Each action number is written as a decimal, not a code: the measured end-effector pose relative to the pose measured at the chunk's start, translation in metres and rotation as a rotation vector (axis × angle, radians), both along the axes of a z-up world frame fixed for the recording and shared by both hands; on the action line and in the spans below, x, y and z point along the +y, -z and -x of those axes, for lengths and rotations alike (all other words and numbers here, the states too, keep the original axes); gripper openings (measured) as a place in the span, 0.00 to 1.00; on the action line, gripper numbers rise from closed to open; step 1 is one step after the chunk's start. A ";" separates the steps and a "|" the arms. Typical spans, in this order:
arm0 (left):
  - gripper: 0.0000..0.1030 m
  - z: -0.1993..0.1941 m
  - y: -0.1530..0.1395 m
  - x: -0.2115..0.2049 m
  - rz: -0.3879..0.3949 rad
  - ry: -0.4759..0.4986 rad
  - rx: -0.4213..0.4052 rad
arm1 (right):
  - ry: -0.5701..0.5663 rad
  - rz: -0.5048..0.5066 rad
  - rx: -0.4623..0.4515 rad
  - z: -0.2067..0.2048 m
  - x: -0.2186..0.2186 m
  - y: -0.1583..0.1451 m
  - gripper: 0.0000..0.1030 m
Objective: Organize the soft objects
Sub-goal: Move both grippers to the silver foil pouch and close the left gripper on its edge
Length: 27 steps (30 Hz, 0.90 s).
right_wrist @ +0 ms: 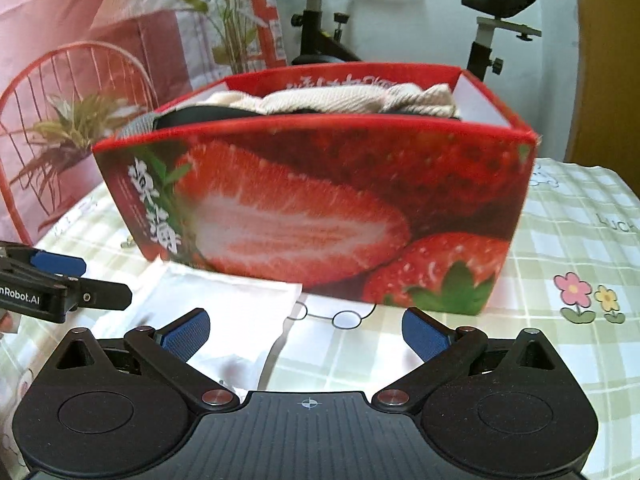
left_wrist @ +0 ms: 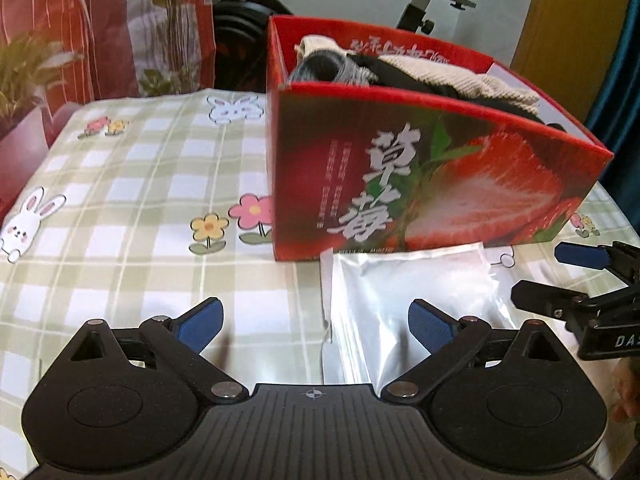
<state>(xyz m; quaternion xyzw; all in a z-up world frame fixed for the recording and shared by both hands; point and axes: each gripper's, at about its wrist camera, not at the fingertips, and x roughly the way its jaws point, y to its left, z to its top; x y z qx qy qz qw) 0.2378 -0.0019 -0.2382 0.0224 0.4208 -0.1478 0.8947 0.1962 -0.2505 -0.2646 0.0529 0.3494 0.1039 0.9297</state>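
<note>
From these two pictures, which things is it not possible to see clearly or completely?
- Lower contents of the strawberry box: both views, hidden by its walls; only the beige knit cloth and dark items on top show.
- Small print on the box: left wrist view, blurred.
- Contents of the clear plastic bag: glare, and the left gripper covers its near end.
- Right gripper: open, nothing between its fingers.

A box is set on the counter, clothes piled in it; a plastic pouch is laid just before it
</note>
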 end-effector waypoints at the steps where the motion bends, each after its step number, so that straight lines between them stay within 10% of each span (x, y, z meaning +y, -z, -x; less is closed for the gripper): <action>1: 0.97 0.000 0.001 0.000 -0.001 0.000 0.005 | -0.002 0.007 0.003 -0.001 0.002 0.002 0.99; 27: 0.53 -0.009 0.016 -0.006 0.204 0.088 0.086 | -0.018 0.117 0.019 -0.005 0.010 0.027 1.00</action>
